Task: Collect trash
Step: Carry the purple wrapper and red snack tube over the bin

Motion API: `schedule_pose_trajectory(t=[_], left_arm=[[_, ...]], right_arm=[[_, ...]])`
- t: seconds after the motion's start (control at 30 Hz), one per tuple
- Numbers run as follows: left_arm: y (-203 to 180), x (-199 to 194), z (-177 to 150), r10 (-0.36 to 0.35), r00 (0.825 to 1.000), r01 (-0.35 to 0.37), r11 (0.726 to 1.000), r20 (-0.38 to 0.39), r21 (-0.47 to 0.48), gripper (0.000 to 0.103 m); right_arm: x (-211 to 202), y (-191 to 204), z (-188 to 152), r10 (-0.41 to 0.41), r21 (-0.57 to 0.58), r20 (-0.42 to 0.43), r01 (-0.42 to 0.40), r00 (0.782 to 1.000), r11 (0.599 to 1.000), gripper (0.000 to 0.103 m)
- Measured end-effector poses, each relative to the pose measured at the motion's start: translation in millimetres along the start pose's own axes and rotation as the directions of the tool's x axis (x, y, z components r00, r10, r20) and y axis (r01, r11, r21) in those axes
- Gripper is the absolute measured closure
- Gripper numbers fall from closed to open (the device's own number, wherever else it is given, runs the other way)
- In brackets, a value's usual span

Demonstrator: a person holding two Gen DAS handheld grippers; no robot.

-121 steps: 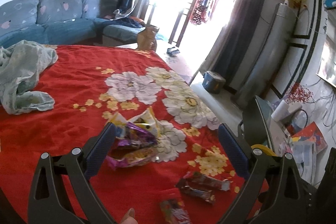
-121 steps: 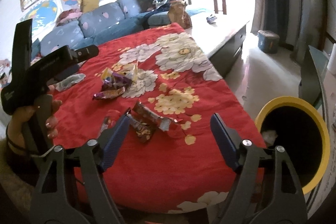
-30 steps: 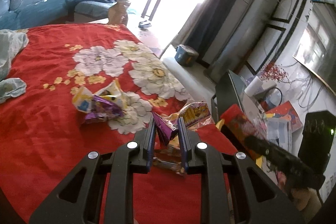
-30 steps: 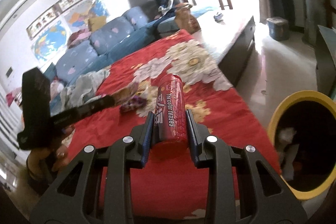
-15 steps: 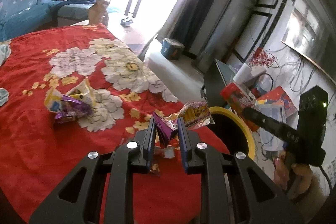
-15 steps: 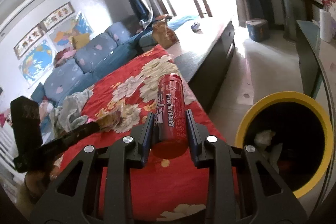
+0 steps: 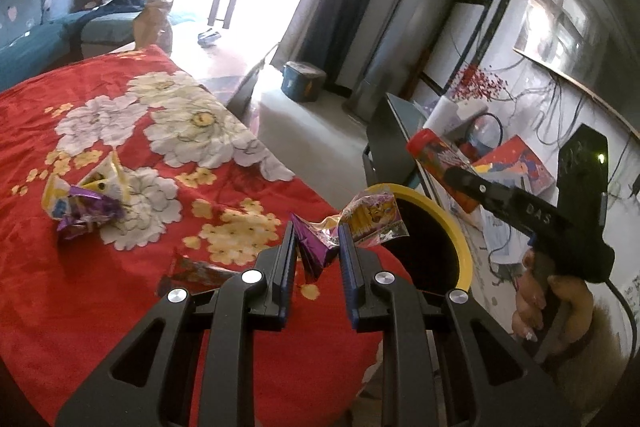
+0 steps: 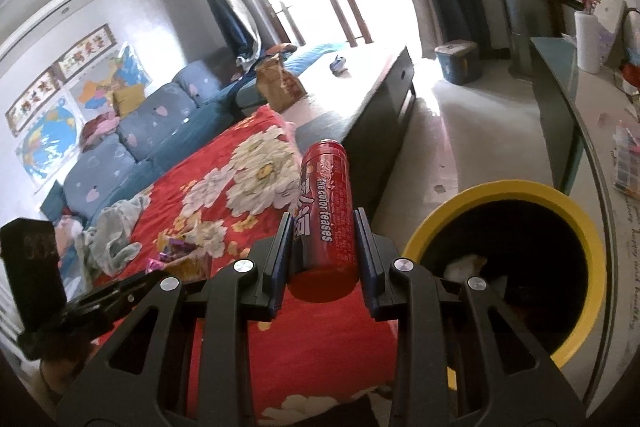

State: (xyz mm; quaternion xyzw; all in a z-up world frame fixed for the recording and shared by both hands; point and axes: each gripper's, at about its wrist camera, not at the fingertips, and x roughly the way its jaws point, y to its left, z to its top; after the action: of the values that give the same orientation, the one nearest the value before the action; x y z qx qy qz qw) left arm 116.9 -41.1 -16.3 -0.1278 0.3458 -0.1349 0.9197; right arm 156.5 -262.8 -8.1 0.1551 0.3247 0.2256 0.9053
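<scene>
My left gripper (image 7: 317,235) is shut on crumpled purple and yellow snack wrappers (image 7: 362,219), held over the edge of the red flowered cloth (image 7: 100,287) next to the yellow-rimmed bin (image 7: 460,243). My right gripper (image 8: 323,223) is shut on a red cylindrical can (image 8: 325,223), up in the air just left of the bin (image 8: 576,223). The left wrist view shows that can (image 7: 436,155) and right gripper above the bin's far side. Crumpled trash (image 8: 468,263) lies inside the bin. More wrappers (image 7: 86,201) lie on the cloth, and another one (image 7: 196,273) sits near my left fingers.
A glass-topped side table (image 8: 560,99) with clutter stands right of the bin. A dark low bench (image 8: 380,107) runs beyond the cloth toward the bright doorway. A grey-green cloth (image 8: 116,227) lies on the far left of the cloth. A blue sofa (image 8: 132,135) is behind.
Both grippers have swung right, away from the table's middle and toward the bin, each still holding its load. The bin has come closer and larger in both views.
</scene>
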Motion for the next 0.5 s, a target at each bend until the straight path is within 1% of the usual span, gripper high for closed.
schedule_pose_trajectory(t=[0.5], left_arm=[[-36,28,-4,-0.030,0.998,0.034,0.996,-0.049,0.083,0.083]], right_arm=[[-5,-45,1,-0.077,0.082,0.007,0.077,0.997,0.994,0.079]])
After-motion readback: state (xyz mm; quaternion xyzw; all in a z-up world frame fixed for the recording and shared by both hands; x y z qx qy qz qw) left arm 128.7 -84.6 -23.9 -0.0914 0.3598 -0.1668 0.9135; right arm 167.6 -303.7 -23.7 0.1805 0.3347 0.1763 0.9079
